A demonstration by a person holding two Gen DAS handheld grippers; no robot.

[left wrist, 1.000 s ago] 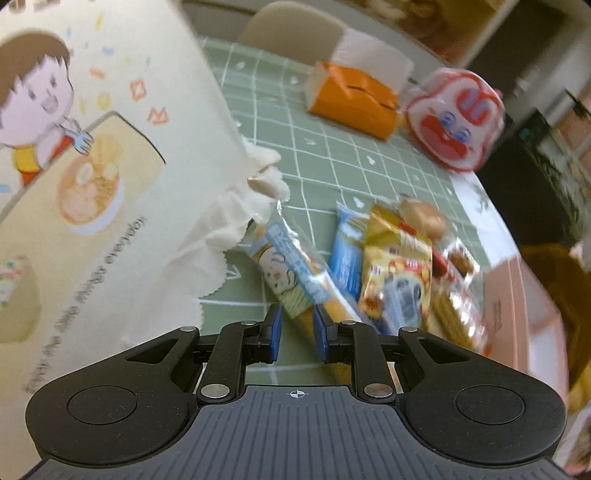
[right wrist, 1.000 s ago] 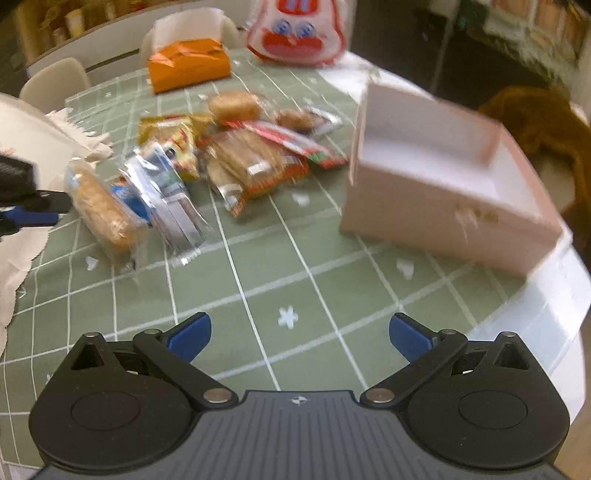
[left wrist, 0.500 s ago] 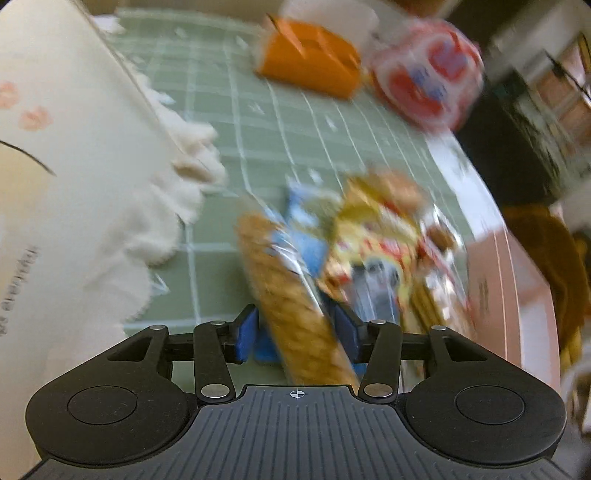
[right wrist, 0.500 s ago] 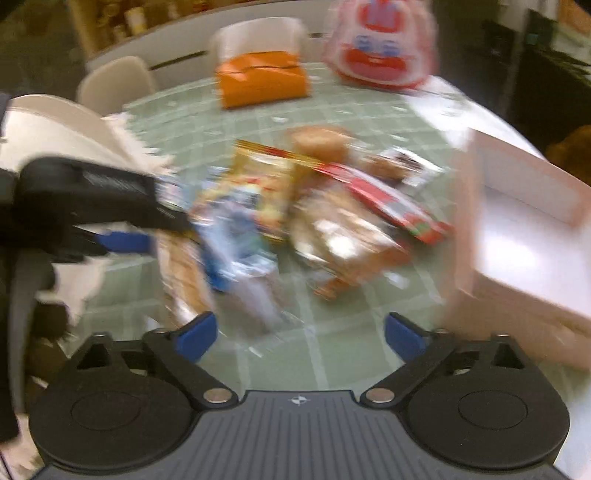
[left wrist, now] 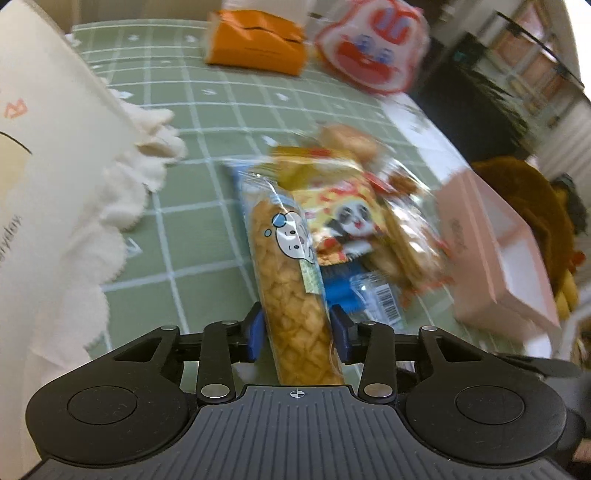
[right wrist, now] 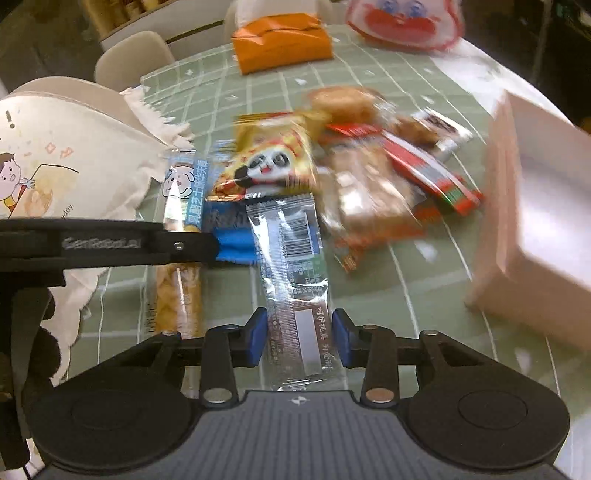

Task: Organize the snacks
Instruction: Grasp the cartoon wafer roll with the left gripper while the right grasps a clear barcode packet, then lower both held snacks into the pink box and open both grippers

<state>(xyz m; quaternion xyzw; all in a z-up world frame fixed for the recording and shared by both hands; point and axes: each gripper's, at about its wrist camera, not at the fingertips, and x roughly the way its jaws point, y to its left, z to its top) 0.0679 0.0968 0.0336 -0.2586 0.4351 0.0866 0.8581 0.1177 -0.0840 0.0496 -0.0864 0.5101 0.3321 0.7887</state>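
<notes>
My left gripper [left wrist: 297, 332] is shut on a long clear pack of golden crackers [left wrist: 286, 266] with a cartoon face; the same pack shows in the right wrist view [right wrist: 179, 280], with the left gripper [right wrist: 236, 251] above it. My right gripper [right wrist: 298, 341] is shut on a clear-wrapped dark snack bar [right wrist: 295, 291]. Behind them lies a pile of snacks: a yellow panda pack [right wrist: 273, 162], red-wrapped biscuits [right wrist: 417, 173] and a bun [right wrist: 343, 101]. A pink open box [right wrist: 532, 229] stands to the right, also in the left wrist view [left wrist: 498, 254].
A cream tote bag [left wrist: 48, 177] with a cartoon child lies at the left on the green grid tablecloth [left wrist: 207, 122]. An orange tissue box [right wrist: 282, 42] and a red-and-white clown-face bag [right wrist: 404, 18] stand at the far side. Chairs stand beyond the table.
My right gripper has moved in to the pile and closed on the snack bar. My left gripper has kept the cracker pack and swung toward the pile.
</notes>
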